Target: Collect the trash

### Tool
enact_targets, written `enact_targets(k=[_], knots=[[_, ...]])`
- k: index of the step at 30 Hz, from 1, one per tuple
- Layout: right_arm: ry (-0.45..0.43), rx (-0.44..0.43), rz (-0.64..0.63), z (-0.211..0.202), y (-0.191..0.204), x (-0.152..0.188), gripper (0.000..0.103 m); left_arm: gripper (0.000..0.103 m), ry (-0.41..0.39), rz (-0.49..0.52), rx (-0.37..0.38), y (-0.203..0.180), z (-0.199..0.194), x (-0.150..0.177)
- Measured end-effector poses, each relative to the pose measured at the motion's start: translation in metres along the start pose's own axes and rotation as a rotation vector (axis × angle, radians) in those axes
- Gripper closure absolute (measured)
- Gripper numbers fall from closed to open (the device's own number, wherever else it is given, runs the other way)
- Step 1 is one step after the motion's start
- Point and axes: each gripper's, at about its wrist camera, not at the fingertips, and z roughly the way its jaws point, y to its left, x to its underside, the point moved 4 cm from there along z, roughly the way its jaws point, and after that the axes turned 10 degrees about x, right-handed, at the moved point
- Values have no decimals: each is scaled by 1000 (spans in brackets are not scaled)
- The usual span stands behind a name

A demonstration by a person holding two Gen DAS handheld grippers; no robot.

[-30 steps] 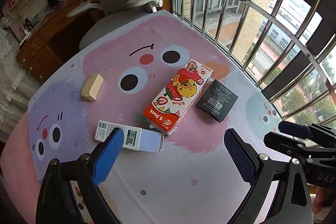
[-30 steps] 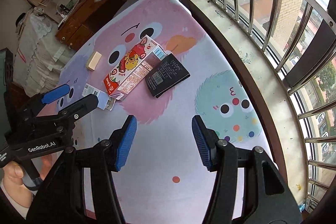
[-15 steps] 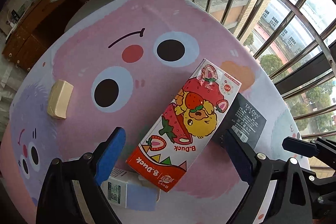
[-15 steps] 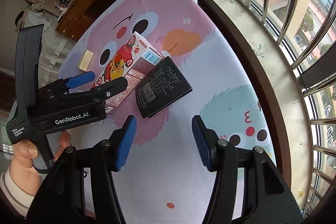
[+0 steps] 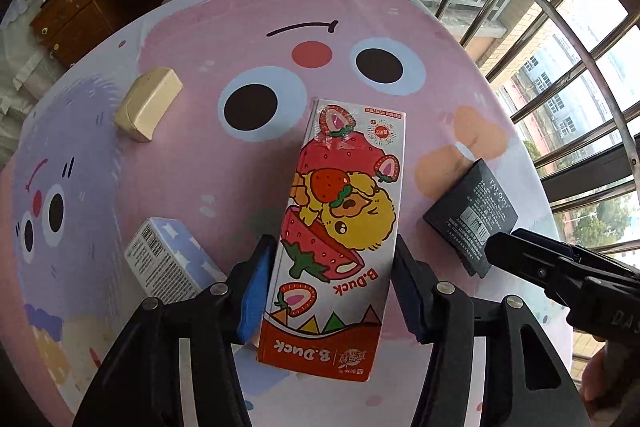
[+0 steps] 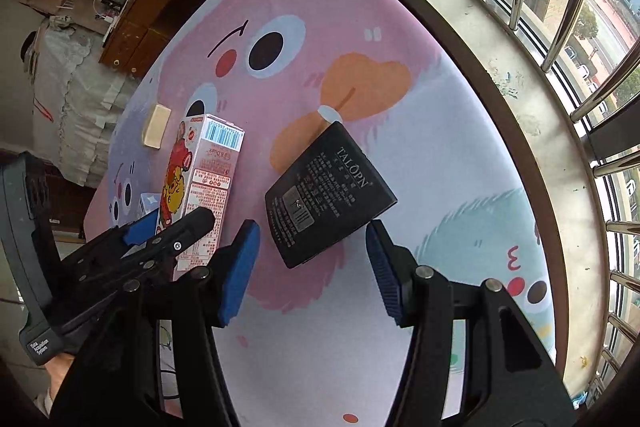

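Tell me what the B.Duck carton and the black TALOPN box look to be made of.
B.Duck carton: seemingly glossy coated paperboard, with sharp folded edges, bright printed artwork and a soft sheen near its top. Black TALOPN box: probably matte cardboard, a flat dark face with little glare, fine pale print and a label; plastic cannot be ruled out.

Left hand-held gripper (image 5: 329, 283) moved forward and down over the desk: a second ago it hung back with fingers wide, now its blue pads bracket the near end of the B.Duck carton (image 5: 340, 227), one on each long side, closed in to touching or nearly so. The carton has turned from a diagonal to lying straight along the gripper. Right hand-held gripper (image 6: 312, 267) advanced too; the black Talopn box (image 6: 326, 193) now sits just ahead of its spread fingers.
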Motion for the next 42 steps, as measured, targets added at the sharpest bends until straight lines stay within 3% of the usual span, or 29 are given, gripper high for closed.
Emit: enact_targets(k=[5, 14, 18, 21, 28, 31, 42], knots=[[-5, 58, 17, 14, 19, -14, 40, 48, -68, -64, 26, -1, -25, 13], [-70, 269, -132, 36, 68, -26, 31, 48, -230, -180, 50, 18, -85, 36], [-111, 403, -200, 49, 89, -28, 31, 48, -292, -227, 40, 38, -122, 58], [-143, 480, -240, 55, 96, -28, 39, 48, -313, -247, 9, 52, -138, 76], [-161, 455, -230, 51, 95, -23, 51, 48, -322, -321, -24, 87, -162, 120], [-144, 432, -232, 41, 88, -13, 64, 48, -316, -326, -30, 95, -167, 136], [-98, 353, -324, 19, 95, 83, 76, 48, -291, -259, -22, 95, -192, 197]])
